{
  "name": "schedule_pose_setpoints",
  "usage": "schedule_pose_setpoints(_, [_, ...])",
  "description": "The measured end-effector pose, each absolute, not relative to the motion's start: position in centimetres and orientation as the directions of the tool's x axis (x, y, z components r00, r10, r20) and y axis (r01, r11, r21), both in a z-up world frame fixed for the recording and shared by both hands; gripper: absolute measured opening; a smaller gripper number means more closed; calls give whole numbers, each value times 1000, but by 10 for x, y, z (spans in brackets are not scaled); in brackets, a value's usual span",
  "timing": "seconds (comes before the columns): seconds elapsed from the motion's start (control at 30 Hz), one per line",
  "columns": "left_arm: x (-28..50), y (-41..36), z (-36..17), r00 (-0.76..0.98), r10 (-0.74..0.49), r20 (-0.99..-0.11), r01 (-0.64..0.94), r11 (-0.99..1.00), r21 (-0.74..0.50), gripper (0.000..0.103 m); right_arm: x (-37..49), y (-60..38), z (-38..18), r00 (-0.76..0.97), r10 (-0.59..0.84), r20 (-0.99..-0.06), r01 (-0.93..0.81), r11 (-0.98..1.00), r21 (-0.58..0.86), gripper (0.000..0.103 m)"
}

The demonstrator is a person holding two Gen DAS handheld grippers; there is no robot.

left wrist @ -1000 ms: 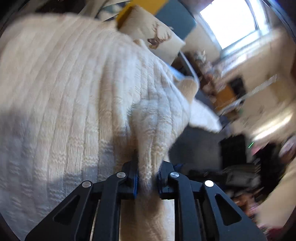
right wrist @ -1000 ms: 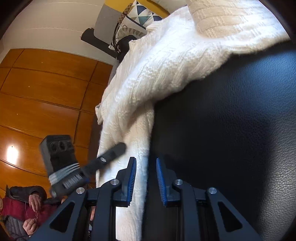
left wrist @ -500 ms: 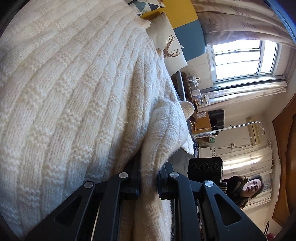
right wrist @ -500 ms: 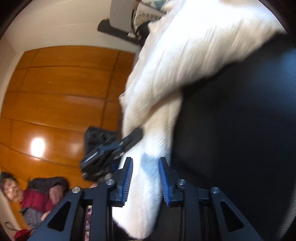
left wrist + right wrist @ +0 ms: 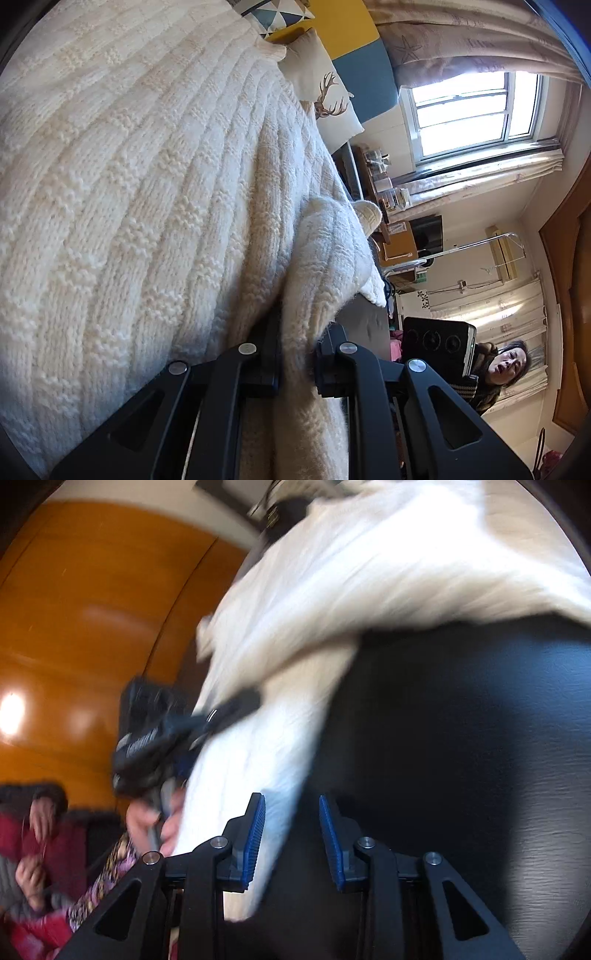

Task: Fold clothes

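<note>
My left hand-held gripper is clamped on a bunched fold of the cream knit sweater, whose body spreads away ahead and to its left. From my right hand-held gripper, fingers apart with nothing pinched, a hanging strip of the sweater runs lengthwise straight into the gap, brushing the left pad, with the dark leather seat beside it.

Cream ribbed-knit sweater; white cushion with brown deer.

Both wrist views close; share sweater.
</note>
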State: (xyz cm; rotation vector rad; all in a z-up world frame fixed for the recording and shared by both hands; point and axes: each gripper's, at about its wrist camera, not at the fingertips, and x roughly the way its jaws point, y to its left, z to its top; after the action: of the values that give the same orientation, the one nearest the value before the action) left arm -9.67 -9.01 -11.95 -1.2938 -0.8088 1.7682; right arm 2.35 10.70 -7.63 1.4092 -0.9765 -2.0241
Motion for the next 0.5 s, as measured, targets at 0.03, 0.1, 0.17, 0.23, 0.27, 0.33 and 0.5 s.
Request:
schedule_pose_setpoints(0.03, [-96, -90, -119, -176, 869, -462, -229, -493, -840, 15, 23, 100, -80, -335, -751, -568, -5, -602, 799, 32])
schedule_pose_setpoints(0.1, [-96, -88, -118, -182, 866, -466, -245, -499, -832, 15, 25, 90, -86, -341, -777, -529, 1, -562, 827, 32])
schedule_pose_setpoints(0.17, [-95, -87, -118, -189, 863, -469, -260, -505, -823, 15, 31, 91, -85, -378, -778, -501, 2, -542, 840, 26])
schedule_pose_setpoints(0.23, [-94, -86, -117, -195, 859, -473, -275, -511, -815, 15, 40, 95, -84, -424, -789, -445, 10, -495, 869, 15])
schedule_pose_setpoints(0.27, [-94, -85, -117, -199, 858, -474, -282, -514, -810, 15, 46, 100, -84, -453, -797, -399, 19, -456, 890, 14])
schedule_pose_setpoints(0.33, [-92, -84, -115, -208, 852, -480, -298, -522, -799, 16, 57, 108, -86, -501, -801, -327, 19, -389, 921, 13])
schedule_pose_setpoints(0.5, [-91, -81, -112, -225, 841, -491, -319, -540, -779, 16, 26, 101, -112, -567, -810, -149, -12, -172, 985, 12])
